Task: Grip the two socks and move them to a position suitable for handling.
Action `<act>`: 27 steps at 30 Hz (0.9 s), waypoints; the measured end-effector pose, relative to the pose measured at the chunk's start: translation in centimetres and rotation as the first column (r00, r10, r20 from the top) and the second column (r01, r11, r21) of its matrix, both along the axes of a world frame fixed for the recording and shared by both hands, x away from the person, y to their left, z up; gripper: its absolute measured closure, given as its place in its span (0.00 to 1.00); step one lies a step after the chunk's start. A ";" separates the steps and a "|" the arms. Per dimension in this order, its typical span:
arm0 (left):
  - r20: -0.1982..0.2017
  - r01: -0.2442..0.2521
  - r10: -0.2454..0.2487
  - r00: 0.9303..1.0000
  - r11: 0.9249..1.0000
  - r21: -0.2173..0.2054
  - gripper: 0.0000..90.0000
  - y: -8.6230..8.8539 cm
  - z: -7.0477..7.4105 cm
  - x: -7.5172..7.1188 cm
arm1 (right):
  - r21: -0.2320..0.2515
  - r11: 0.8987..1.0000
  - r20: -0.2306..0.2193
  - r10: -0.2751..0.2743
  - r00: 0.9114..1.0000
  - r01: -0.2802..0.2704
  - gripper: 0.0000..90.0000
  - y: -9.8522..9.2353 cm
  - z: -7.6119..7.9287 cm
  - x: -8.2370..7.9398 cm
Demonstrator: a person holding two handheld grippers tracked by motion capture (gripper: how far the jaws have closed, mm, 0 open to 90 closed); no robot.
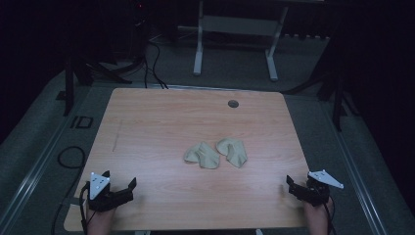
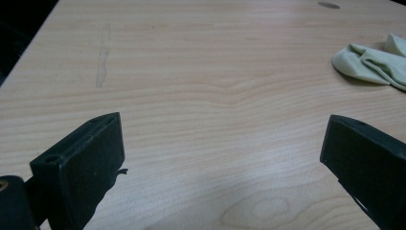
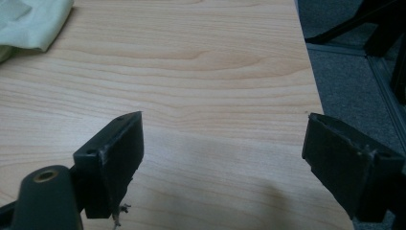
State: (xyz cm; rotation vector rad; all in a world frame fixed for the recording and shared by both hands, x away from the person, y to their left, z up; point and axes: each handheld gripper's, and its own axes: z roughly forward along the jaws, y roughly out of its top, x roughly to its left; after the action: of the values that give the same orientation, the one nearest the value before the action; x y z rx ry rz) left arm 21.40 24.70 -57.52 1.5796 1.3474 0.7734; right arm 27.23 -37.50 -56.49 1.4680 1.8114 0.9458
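Table (image 1: 147, 132): rectangular top in light wood grain with rounded corners, standing on grey carpeted floor (image 1: 34, 142) in a dim room. A small round dark hole (image 1: 233, 104) sits near the far edge, right of centre. A faint straight scuff mark (image 1: 116, 137) runs toward the left edge.

White frame (image 1: 235, 29) of another stand, on the floor beyond the far edge, two legs visible.

Black cables (image 1: 151, 63) on the floor past the far left corner; one black loop (image 1: 71, 156) lies on the carpet off the left edge.

Pale green cloth pieces, two, crumpled, near the middle of the table and slightly toward the near right. The left cloth piece (image 1: 201, 155) and the right cloth piece (image 1: 233, 151) lie just beside each other, seemingly touching. In the left gripper view one of them (image 2: 368, 62) lies at the upper right; in the right gripper view a corner of cloth (image 3: 31, 21) lies at the upper left.

Left claw (image 1: 120, 190): at the near left corner, held in a hand, white three-cornered plate on top. Jaws released, spread wide, bare wood between them, well apart from the cloth.

Right claw (image 1: 294, 186): at the near right corner by the right edge, held in a hand, white plate on top. Jaws released, spread wide, grasping nothing.
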 end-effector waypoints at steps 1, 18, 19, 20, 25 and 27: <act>0.007 -0.007 0.007 1.000 1.000 0.004 0.01 -0.2 0.0 0.0 | -0.004 1.000 -0.004 0.006 1.000 -0.006 0.16 -0.1 0.0 0.0; -0.094 0.024 -0.024 0.995 1.000 0.002 0.01 -1.2 0.1 -0.1 | 0.045 0.993 -0.097 0.111 0.989 -0.107 0.14 0.9 0.9 0.8; -0.094 0.028 -0.028 0.995 1.000 -0.002 0.01 -1.2 0.1 -0.1 | 0.054 0.992 -0.094 0.123 0.988 -0.118 0.14 1.1 0.9 0.9; -0.094 0.033 -0.034 0.995 0.999 -0.009 0.01 -1.2 0.0 -0.2 | 0.069 0.988 -0.093 0.141 0.986 -0.135 0.14 1.4 1.0 1.0; -0.106 0.055 -0.056 0.993 0.998 -0.014 0.01 -1.5 0.1 -0.1 | 0.079 0.977 -0.097 0.205 0.974 -0.197 0.14 3.0 1.6 1.7; -0.112 0.068 -0.069 0.991 0.998 -0.012 0.01 -1.6 0.0 -0.1 | 0.089 0.977 -0.095 0.200 0.975 -0.192 0.14 3.5 2.0 2.2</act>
State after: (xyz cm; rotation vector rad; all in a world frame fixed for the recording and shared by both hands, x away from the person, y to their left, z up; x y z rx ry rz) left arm 21.29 23.08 -57.48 1.6756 1.3669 0.6451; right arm 29.41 -33.98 -54.49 1.4280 2.0452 1.0668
